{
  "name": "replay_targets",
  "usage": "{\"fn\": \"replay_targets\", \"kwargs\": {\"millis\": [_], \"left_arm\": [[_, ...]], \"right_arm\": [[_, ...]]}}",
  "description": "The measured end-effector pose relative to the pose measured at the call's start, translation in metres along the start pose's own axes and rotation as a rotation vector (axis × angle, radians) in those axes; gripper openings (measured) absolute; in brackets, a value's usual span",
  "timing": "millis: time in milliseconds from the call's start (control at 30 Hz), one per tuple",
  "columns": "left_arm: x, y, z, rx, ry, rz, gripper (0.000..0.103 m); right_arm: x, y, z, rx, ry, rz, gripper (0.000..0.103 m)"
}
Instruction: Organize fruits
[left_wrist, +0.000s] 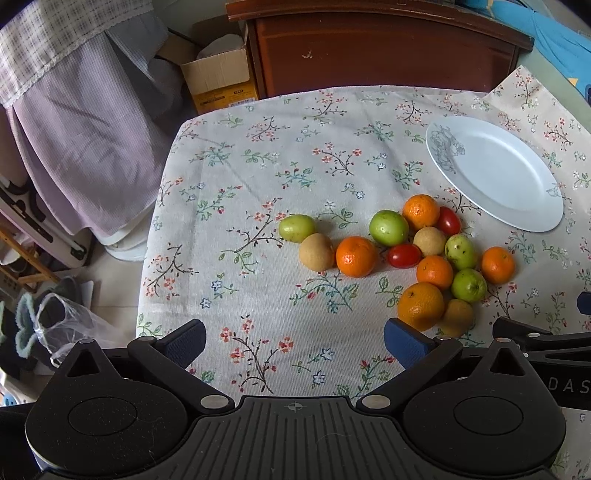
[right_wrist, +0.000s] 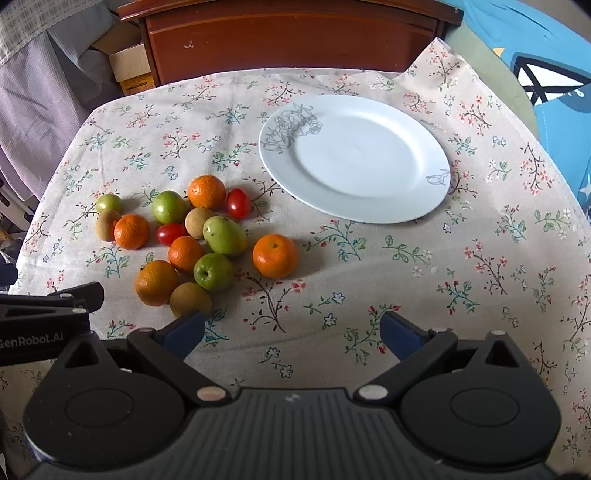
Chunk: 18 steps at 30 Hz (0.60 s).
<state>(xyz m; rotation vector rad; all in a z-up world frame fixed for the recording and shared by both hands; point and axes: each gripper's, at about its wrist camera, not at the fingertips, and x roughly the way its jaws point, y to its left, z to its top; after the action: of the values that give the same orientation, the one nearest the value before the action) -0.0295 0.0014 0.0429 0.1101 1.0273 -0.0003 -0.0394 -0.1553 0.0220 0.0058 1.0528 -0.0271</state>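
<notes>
Both of my claws hang above the floral-patterned cloth on the worktop (right_wrist: 369, 280), holding nothing. My left claw (left_wrist: 294, 341) has its blue-padded fingers spread wide apart at the bottom of the left wrist view, over bare cloth. My right claw (right_wrist: 291, 330) is likewise spread wide, low in the right wrist view.

The mixed pile of small fruits (right_wrist: 188, 236) lies loose on the cloth, left of centre in the right wrist view and right of centre in the left one. It holds round orange tangerines, green apple-like fruits, two red cherry tomatoes and a few tan brown round fruits, most of them touching a neighbour. One orange tangerine (right_wrist: 275, 256) sits slightly apart at the right edge of the pile. A brownish round fruit (right_wrist: 190, 300) lies just beyond my right claw's left finger.

The round white plate with a grey line-drawn flower on its rim (right_wrist: 424, 206) rests upper centre-right in the right wrist view, near the pile but not touching it, with nothing on it
</notes>
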Motion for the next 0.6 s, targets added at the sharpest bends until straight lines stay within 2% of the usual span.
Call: {"fn": "replay_targets", "kwargs": {"millis": [400,600], "left_arm": [[-0.001,0.001,0.0,-0.008,-0.007,-0.013,0.103],[-0.003,0.011,0.008,-0.036,-0.01,-0.059,0.103]], "right_arm": [[-0.001,0.0,0.0,0.002,-0.001,0.021,0.097],[-0.009,-0.014,0.003,0.03,-0.04,0.084,0.093]]}}
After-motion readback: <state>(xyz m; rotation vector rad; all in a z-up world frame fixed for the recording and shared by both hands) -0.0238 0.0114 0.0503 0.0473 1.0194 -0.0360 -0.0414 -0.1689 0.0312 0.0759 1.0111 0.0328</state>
